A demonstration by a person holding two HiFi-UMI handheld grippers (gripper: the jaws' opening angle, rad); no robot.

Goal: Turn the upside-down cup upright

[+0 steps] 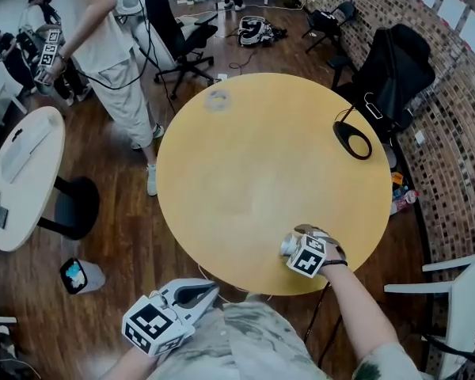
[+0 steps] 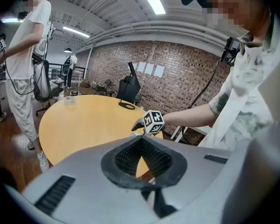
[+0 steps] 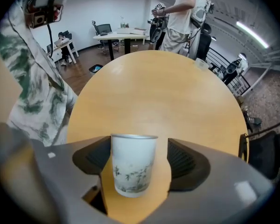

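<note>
Nearest the person, the left gripper (image 1: 212,290) hangs off the table's near edge, just in front of the person's body. Its jaws meet at the tips and nothing is between them. Through the small gap behind the tips, its own view (image 2: 141,139) shows only the tabletop.

A little farther in, the right gripper (image 1: 292,245) rests over the near right rim of the round yellow table (image 1: 253,172). Its jaws stand moderately wide with the cup (image 3: 133,164) between them. The left pad (image 3: 99,154) lies against or just beside the cup's wall, and a clear gap separates the right pad from it.

The cup (image 1: 286,246) is white with a bamboo drawing. It stands on the tabletop with its long axis vertical and its wider, grey-rimmed end uppermost. Its inside cannot be seen.

The table edge runs close behind and to the right of the cup. Ahead and to the left, bare tabletop stretches to the far side.

Well apart at the right edge lies a black ring (image 1: 353,140). A clear glass (image 1: 216,99) sits near the far rim.

Beyond the table at far left stands a person (image 1: 111,46), beside an office chair (image 1: 182,42).
</note>
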